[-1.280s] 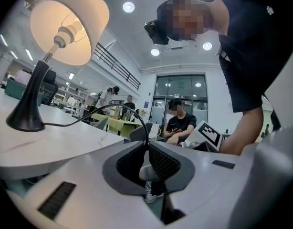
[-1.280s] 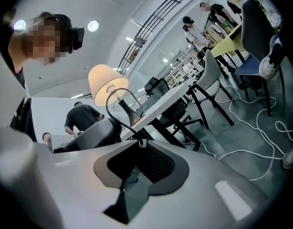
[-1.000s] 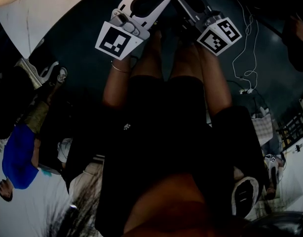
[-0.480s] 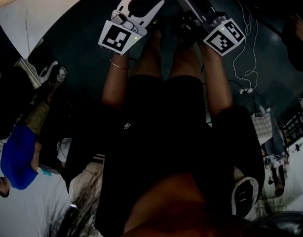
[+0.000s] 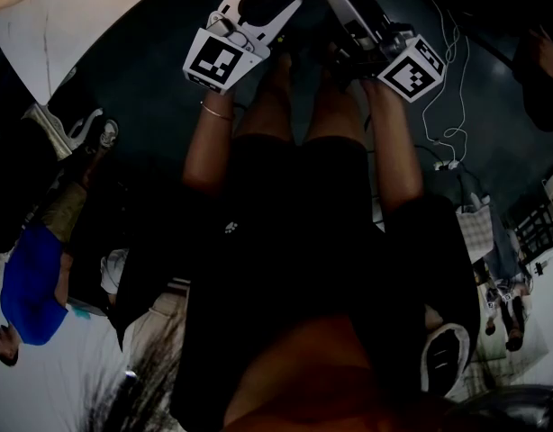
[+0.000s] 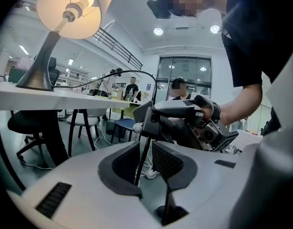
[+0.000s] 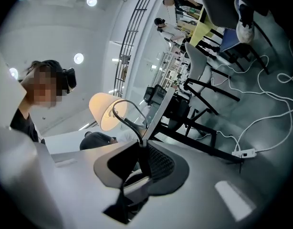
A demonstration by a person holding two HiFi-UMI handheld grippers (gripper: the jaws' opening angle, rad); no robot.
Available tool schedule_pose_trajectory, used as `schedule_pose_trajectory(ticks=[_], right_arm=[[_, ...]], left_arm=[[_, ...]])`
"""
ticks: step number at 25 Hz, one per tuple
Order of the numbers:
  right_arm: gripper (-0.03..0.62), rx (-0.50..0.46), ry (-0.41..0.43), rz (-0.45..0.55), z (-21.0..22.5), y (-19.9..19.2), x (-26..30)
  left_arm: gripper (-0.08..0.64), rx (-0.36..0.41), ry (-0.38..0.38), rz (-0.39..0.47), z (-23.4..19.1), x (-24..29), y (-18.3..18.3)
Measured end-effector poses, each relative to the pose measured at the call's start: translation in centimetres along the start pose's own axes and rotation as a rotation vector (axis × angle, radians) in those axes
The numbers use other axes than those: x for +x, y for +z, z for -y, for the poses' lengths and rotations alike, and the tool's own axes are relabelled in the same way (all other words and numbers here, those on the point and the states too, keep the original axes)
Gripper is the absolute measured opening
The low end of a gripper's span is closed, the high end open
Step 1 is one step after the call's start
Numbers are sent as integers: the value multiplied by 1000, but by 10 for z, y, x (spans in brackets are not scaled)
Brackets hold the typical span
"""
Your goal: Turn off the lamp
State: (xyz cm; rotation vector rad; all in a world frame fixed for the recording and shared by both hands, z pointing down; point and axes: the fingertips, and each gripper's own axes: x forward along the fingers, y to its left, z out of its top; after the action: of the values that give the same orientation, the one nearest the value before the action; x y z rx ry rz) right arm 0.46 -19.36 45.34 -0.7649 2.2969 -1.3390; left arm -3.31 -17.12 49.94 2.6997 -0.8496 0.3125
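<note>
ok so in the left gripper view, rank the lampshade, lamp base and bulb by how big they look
1. lampshade: largest, even with the picture's top edge cutting it off
2. lamp base: the dark cone
3. bulb: smallest
All three belong to one lamp, so nearness to the camera hardly skews this.

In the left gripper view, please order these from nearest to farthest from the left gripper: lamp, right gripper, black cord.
1. black cord, between its jaws, centre.
2. right gripper, just ahead, right of centre.
3. lamp, far, upper left.
</note>
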Motion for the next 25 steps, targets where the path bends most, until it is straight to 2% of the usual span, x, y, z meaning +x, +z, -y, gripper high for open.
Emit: schedule_pose_trajectory(ticks=[7,17,25], right_arm=[[60,7,0,1,0,-6,1],[63,-15,11,-3,3,-9,3],[63,-32,-22,32,7,-7,1]], left_arm=[[60,-5,3,-22,-1,1,-3],[26,43,-50,-70,8,0,-10],[25,30,-50,-74,11,1,-8]])
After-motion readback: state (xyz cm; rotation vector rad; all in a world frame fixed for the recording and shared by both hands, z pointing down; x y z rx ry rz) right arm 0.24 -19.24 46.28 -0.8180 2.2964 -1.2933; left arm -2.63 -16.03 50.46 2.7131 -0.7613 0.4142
